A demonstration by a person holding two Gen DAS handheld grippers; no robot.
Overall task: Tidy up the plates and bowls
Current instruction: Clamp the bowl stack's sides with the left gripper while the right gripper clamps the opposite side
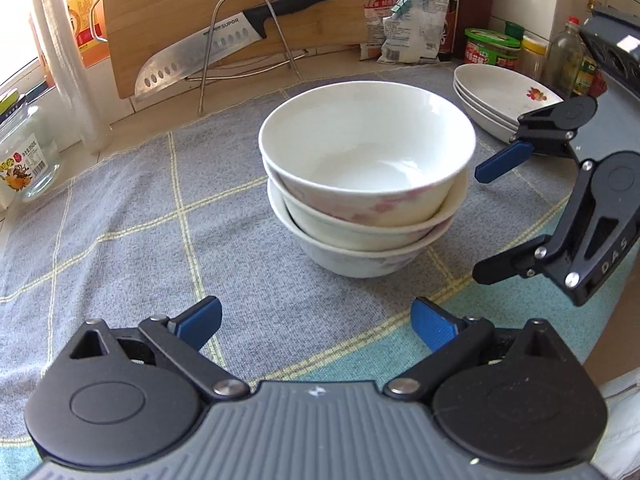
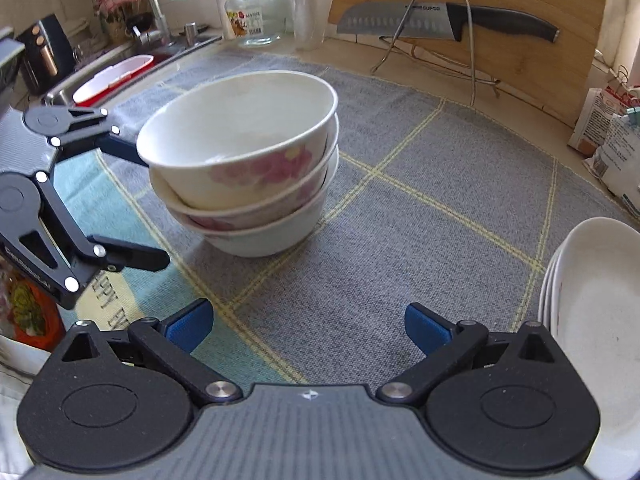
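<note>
Three white bowls with pink flowers are nested in a stack (image 1: 366,184) (image 2: 244,168) on the grey checked cloth (image 1: 132,208). A stack of shallow white plates (image 1: 500,96) (image 2: 592,300) rests on the cloth to the right of the bowls. My left gripper (image 1: 316,320) (image 2: 154,208) stands open in front of the bowl stack, with nothing between its blue pads. In the right wrist view the top bowl hides one of its fingertips. My right gripper (image 2: 308,326) (image 1: 492,218) is wide open beside the bowls, between them and the plates, and is also empty.
A knife (image 1: 208,48) lies on a wire rack (image 1: 240,40) against a wooden cutting board (image 1: 168,8) at the back. A glass jar (image 1: 24,160) stands far left. Bottles and bags (image 1: 416,20) crowd the back right. A sink (image 2: 112,76) lies beyond the cloth.
</note>
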